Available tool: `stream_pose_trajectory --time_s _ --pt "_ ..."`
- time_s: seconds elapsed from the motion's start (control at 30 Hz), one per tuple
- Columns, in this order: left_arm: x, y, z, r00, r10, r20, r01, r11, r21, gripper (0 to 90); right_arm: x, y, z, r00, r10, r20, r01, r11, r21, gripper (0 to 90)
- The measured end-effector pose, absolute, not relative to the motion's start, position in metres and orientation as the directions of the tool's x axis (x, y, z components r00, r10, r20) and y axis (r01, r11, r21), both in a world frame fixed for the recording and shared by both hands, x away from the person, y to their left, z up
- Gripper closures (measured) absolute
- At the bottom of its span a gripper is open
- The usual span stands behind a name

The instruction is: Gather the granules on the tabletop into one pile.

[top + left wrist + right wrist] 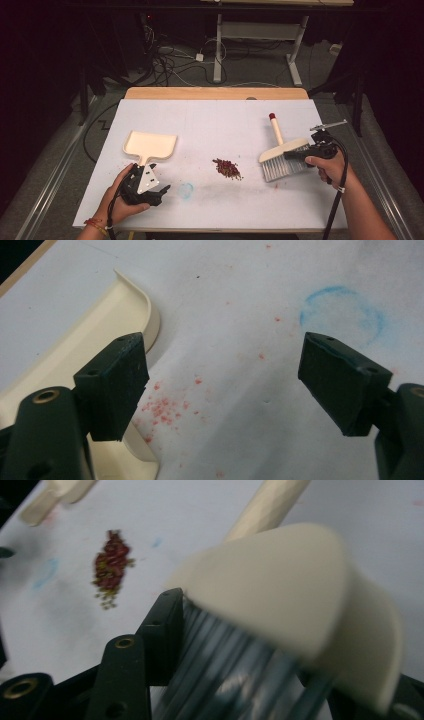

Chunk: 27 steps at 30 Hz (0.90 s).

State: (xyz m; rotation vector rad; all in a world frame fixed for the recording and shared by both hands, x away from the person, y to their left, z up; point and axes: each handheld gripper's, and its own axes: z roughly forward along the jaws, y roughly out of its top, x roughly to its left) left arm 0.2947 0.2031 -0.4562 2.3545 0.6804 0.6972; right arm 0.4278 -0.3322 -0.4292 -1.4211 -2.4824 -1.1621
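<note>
Crumbs (228, 168): a small dark red and tan heap on the white table top (215, 120), near the middle, between my two grippers and apart from both. My right gripper view has it at (111, 565), off to the left beyond the brush.
Left gripper (161, 192): in my left hand (120, 200) at the near left of the table. In its own view (225, 385) its jaws stand wide apart with nothing between them but bare table top.
Under the left jaws: a scatter of fine pink specks (165, 407) on the white surface.
Blue ring (186, 190): a faint blue circle drawn or stained on the table, just right of my left gripper; in the left gripper view it lies past the right jaw (342, 315).
Dustpan (150, 145): cream, flat on the table, its handle pointing toward me and running under my left gripper. In the left gripper view its curved rim (135, 305) lies beside and behind the left jaw.
Right gripper (295, 156): in my right hand (327, 167) at the right side of the table, closed around the brush.
Brush (285, 152): cream head with grey bristles and a pale handle tipped in red that points away from me. In my right gripper view the bristles (230, 665) sit between my jaws, the head blurred above them.
Writing: no brand, label or lettering that I can read on any of it.
Far edge: a wooden strip (215, 93) along the back of the table.
Beyond: a dark floor with cables (170, 62) and the white legs of another table (218, 50).
</note>
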Motion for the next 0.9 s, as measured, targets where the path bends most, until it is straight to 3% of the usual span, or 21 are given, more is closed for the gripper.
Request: stream_pose_trajectory --time_s 0.03,0.1,0.23,0.33,0.5,0.73,0.9 --pt "0.295 0.203 -0.456 0.734 0.603 0.312 0.299 -0.7 0.649 19.4 0.429 -0.334 -0.431 -0.552 0.757 0.351 0.767 0.296 0.569 40.3" --pt "0.294 0.203 -0.457 0.733 0.604 0.314 0.3 -0.701 0.648 19.4 0.432 -0.337 -0.436 -0.535 0.785 0.313 0.782 0.319 0.535 39.0" --pt "0.294 0.203 -0.456 0.732 0.603 0.316 0.299 -0.702 0.646 19.5 0.423 -0.334 -0.436 -0.586 0.779 0.22 0.742 0.408 0.531 37.3" --pt "0.293 0.204 -0.456 0.731 0.603 0.319 0.299 -0.704 0.644 19.5 0.412 -0.334 -0.429 -0.592 0.775 0.222 0.736 0.408 0.54 36.5" --pt "0.293 0.206 -0.454 0.722 0.61 0.327 0.297 -0.7 0.649 19.4 0.393 -0.329 -0.411 -0.608 0.785 0.121 0.696 0.453 0.557 28.4" --pt "0.294 0.206 -0.454 0.719 0.613 0.327 0.301 -0.699 0.648 19.4 0.368 -0.32 -0.373 -0.583 0.809 -0.07 0.584 0.478 0.656 22.5" --pt "0.294 0.205 -0.454 0.72 0.613 0.325 0.302 -0.699 0.648 19.4 0.355 -0.32 -0.355 -0.576 0.811 -0.105 0.529 0.468 0.708 23.3"
